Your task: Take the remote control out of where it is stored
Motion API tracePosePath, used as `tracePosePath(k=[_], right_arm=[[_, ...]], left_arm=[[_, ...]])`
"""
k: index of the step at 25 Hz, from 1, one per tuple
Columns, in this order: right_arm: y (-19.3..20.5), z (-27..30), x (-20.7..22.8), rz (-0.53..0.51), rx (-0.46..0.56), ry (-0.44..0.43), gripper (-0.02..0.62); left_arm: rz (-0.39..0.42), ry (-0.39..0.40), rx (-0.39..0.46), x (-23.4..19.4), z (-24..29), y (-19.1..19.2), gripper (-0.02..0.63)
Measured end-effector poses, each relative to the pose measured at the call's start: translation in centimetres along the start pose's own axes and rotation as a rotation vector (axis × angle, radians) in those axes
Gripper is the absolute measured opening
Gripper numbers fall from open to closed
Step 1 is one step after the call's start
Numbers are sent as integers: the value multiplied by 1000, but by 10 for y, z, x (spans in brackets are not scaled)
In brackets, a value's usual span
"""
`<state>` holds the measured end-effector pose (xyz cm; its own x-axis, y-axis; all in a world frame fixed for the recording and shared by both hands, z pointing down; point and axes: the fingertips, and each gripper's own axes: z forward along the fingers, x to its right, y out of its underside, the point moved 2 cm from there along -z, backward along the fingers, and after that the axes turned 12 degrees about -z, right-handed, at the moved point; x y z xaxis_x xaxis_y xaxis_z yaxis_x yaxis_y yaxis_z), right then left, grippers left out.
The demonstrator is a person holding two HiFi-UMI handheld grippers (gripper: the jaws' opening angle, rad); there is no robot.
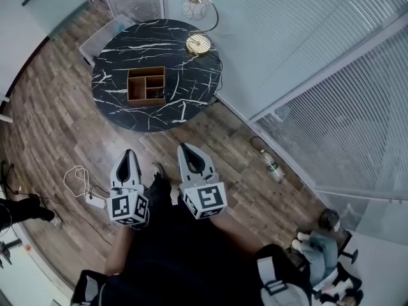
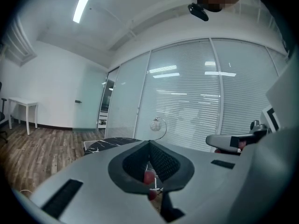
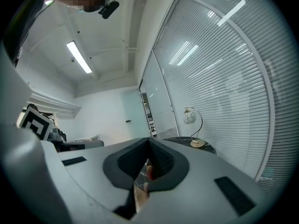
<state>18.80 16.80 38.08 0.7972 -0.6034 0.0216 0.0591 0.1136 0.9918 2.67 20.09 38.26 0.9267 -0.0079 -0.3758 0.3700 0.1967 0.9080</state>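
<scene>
A brown wooden organizer box (image 1: 146, 85) with several compartments stands on the round black marble table (image 1: 121, 113). Something dark lies in its near right compartment (image 1: 155, 94); it is too small to tell whether it is the remote control. My left gripper (image 1: 128, 153) and right gripper (image 1: 184, 147) hang side by side over the wooden floor, close to my body and well short of the table. Both point toward the table with jaws shut and nothing between them. In the gripper views the left gripper (image 2: 149, 143) and right gripper (image 3: 149, 140) show closed, empty pads.
A gold-based lamp (image 1: 199, 43) stands at the table's far edge. A grey seat (image 1: 102, 34) sits behind the table. On the floor lie a white power strip with cable (image 1: 86, 193) and a plastic bottle (image 1: 273, 166) by the glass wall. A person (image 1: 319, 241) sits at lower right.
</scene>
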Motion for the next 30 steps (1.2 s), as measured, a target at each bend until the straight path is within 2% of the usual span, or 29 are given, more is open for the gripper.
tracePosePath(k=[14,30], right_arm=[[-8,81,-18,-25,-6,80,2],[-3,145,-46,-19,-33,243,2]], left_arm=[[24,84,-15,-62,66,-41,8],[61,230,-37,-118,108,-70,8]])
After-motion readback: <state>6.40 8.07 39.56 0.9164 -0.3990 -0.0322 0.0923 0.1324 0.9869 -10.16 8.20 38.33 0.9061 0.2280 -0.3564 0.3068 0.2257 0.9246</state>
